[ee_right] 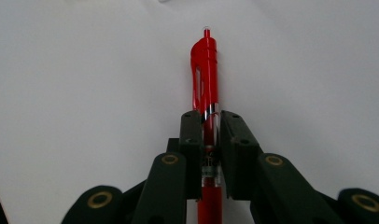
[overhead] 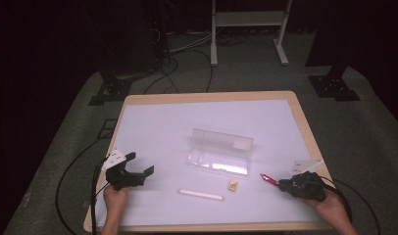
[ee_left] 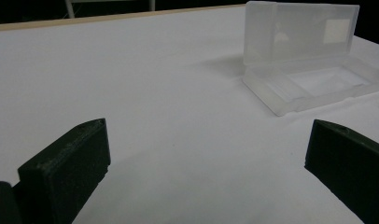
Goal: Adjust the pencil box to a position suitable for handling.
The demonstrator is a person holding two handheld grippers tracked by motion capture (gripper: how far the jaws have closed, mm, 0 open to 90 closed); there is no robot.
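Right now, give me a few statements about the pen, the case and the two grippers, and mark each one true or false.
1. The right gripper is shut on the red pen. True.
2. The left gripper holds the stick. False: its jaws stand open with nothing between them.
3. The clear case lies open. True.
4. The pen is inside the case. False: it is to the right of the case, in the right gripper.
5. The stick lies on the table, in front of the case. True.

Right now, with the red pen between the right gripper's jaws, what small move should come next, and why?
Probably lift the red pen slightly off the table. The right gripper has its jaws pressed on the barrel, and the open clear case lies farther left, apart from it.
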